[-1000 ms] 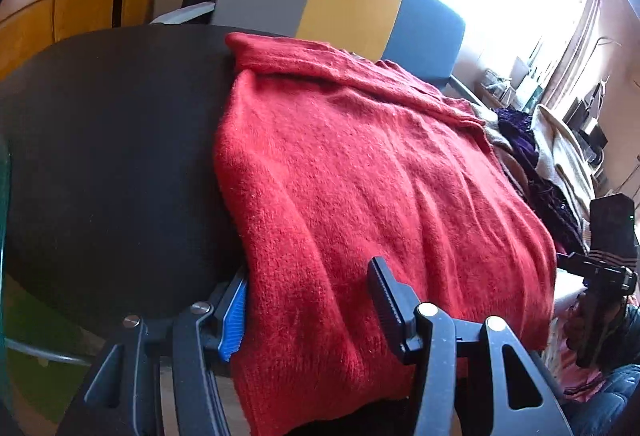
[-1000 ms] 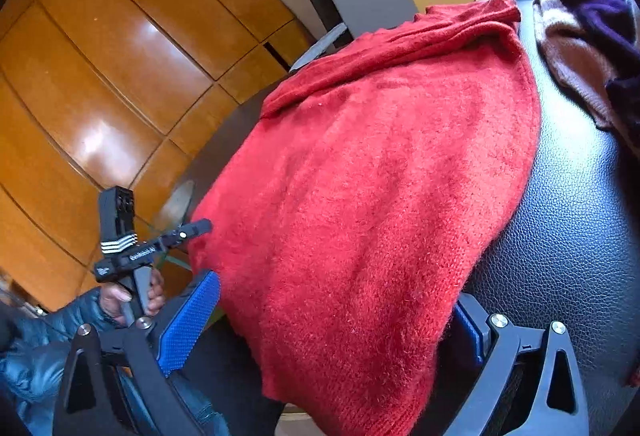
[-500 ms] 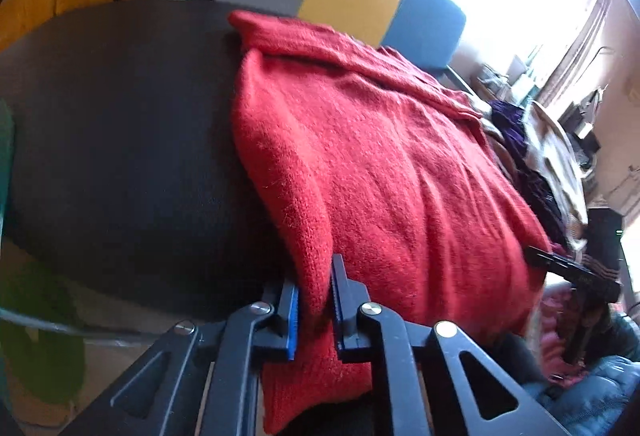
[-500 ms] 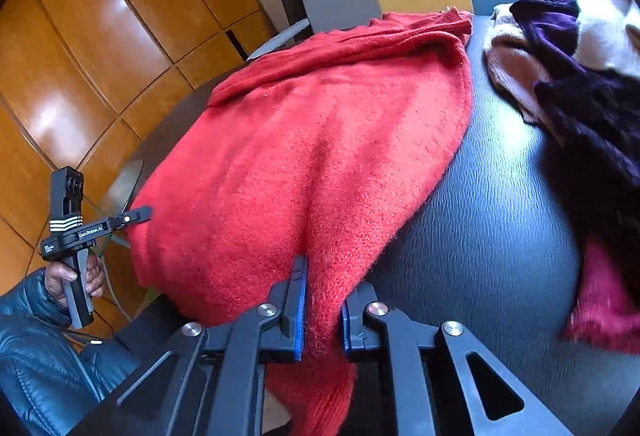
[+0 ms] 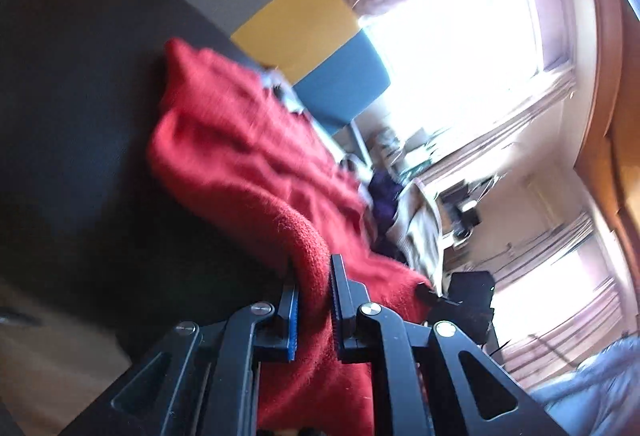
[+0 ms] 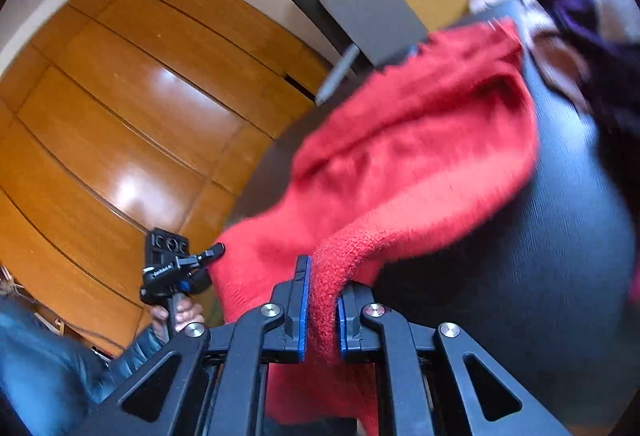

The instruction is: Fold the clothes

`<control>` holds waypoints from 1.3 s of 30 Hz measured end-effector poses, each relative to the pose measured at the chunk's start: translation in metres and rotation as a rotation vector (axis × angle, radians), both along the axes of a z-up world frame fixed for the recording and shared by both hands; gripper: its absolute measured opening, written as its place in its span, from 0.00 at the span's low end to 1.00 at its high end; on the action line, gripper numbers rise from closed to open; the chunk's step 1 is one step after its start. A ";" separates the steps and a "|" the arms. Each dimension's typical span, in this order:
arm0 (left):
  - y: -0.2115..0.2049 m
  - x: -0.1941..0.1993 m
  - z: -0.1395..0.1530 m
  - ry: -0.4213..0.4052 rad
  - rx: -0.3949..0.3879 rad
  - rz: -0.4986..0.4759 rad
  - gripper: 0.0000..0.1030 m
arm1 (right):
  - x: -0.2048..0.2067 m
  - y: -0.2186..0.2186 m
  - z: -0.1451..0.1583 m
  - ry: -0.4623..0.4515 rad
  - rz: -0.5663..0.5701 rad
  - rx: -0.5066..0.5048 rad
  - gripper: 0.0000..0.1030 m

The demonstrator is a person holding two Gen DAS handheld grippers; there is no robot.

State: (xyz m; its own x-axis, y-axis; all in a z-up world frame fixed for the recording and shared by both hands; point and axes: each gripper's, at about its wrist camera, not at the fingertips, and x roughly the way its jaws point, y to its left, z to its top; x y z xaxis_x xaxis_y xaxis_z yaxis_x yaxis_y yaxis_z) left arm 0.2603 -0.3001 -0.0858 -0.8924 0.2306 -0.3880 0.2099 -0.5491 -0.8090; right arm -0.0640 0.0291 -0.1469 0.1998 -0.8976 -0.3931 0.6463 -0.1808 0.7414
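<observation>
The fold is only starting. The left gripper (image 5: 313, 310), at the bottom centre of its view, is clamped on the near hem of the red sweater (image 5: 240, 156); the right gripper (image 6: 322, 310), bottom centre of its view, pinches the hem's other corner. Both corners are raised off the dark table (image 5: 72, 124), while the rest of the sweater lies on it toward mid-frame. Still to do: carry the hem over the body, lay it flat, then handle the other clothes (image 6: 580, 36) piled at upper right.
</observation>
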 end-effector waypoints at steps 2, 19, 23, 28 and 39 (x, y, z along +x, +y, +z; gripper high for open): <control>-0.014 -0.017 0.004 0.030 0.019 0.018 0.11 | -0.012 -0.017 0.009 0.016 -0.017 -0.020 0.11; -0.149 -0.178 -0.064 -0.221 0.090 0.191 0.11 | -0.169 -0.130 -0.038 -0.063 -0.223 0.192 0.07; -0.127 -0.177 -0.062 -0.265 -0.036 0.135 0.11 | -0.151 -0.110 -0.045 -0.063 -0.196 0.126 0.07; -0.104 -0.146 -0.062 -0.283 -0.028 0.122 0.10 | -0.118 -0.082 -0.047 -0.080 -0.144 0.117 0.07; -0.074 -0.087 -0.042 -0.206 0.032 0.174 0.20 | -0.065 -0.036 -0.034 -0.147 -0.149 0.090 0.18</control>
State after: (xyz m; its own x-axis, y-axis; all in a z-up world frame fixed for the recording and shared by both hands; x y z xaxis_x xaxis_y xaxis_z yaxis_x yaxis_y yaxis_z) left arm 0.1730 -0.3738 -0.1281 -0.8227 0.0954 -0.5603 0.4607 -0.4656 -0.7557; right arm -0.1292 -0.0072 -0.1809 0.1289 -0.8838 -0.4498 0.4940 -0.3360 0.8019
